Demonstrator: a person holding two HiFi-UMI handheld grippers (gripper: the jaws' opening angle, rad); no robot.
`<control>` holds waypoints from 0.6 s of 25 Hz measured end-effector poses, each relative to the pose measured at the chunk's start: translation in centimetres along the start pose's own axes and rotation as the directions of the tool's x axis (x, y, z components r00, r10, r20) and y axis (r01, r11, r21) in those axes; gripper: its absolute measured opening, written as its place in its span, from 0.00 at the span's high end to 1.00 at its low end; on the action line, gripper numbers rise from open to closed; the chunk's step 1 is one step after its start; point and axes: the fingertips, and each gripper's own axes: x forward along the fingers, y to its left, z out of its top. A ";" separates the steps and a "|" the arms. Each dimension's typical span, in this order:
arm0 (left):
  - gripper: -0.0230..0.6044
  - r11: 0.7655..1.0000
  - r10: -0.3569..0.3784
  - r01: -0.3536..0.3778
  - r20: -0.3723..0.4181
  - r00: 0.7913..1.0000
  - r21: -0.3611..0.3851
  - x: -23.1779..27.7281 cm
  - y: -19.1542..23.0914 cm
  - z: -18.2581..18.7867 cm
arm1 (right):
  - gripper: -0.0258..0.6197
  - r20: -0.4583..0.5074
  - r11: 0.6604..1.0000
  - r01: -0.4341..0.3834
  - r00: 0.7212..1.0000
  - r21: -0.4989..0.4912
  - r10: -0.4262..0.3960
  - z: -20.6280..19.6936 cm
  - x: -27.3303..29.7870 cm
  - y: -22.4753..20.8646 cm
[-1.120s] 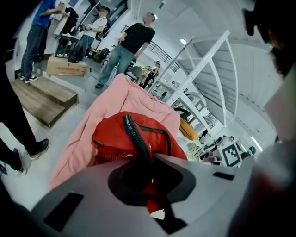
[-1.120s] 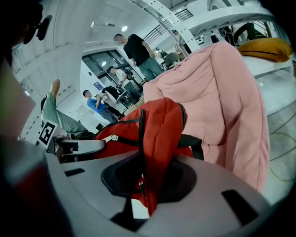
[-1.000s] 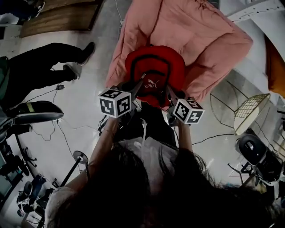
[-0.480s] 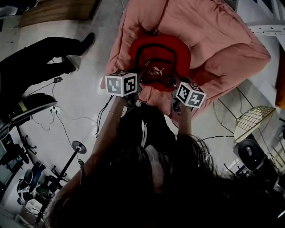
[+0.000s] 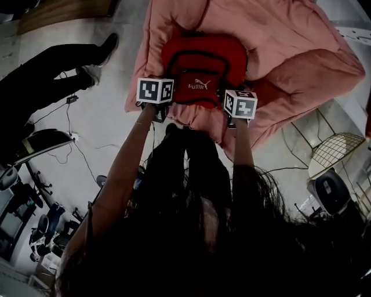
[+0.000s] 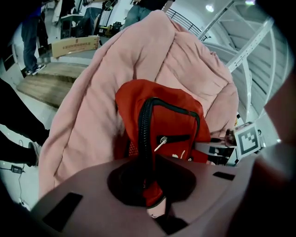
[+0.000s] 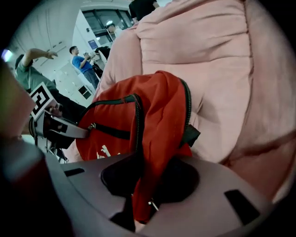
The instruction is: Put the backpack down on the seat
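Head view is dim, low contrast. Bottom half goes near black where dark hair (image 5: 191,243) fills it. The pale floor (image 5: 104,133) is the brightest patch, w/ soft shadows. Both gripper views are brighter, lit from overhead, and a ceiling lamp (image 6: 210,8) glares white. Heavy fisheye bend, black corners. Left gripper (image 6: 152,203) and right gripper (image 7: 141,203) look soft, too close to focus. The backpack (image 6: 171,125) is sharp, its red saturated.

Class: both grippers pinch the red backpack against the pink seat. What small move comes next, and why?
Probably open both jaws: the backpack seems to rest on the seat already, yet the left gripper and right gripper each clamp its fabric.
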 end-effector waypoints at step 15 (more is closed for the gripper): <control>0.54 1.000 -0.006 0.007 0.045 0.999 -0.018 -0.7 1.6 -2.3 | 0.57 0.013 0.996 0.085 0.996 -0.024 -0.084 -1.2 -0.6 -1.5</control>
